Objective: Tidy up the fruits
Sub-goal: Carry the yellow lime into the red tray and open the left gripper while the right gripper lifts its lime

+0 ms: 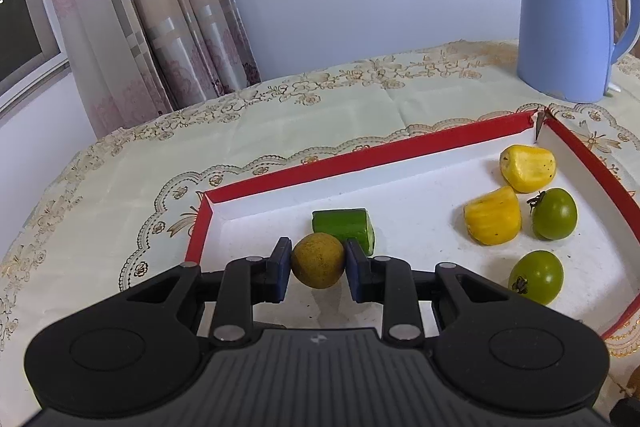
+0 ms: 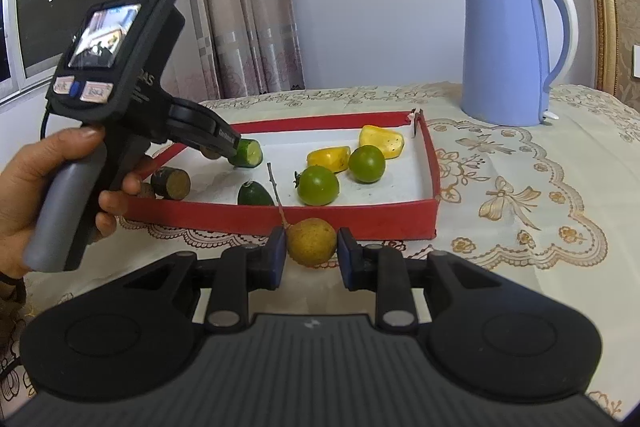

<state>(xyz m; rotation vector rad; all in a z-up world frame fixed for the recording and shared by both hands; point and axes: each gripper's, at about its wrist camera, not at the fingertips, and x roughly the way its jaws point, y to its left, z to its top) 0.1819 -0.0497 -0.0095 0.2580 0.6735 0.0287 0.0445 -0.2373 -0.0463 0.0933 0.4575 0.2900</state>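
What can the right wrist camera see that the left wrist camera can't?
Only the right wrist view shows the person's hand holding the left gripper, a dark stem piece, a small cucumber end, and the right gripper shut on its own stemmed longan outside the tray.

Only the left wrist view shows the left gripper's pads squeezing a second longan.

Both show the red tray, cucumber chunk, two green tomatoes, two yellow pieces and the blue kettle.

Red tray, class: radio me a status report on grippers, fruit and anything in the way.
Left gripper shut on brown fruit over red tray. Right gripper shut on stemmed fruit, outside tray. Cucumber piece just ahead.
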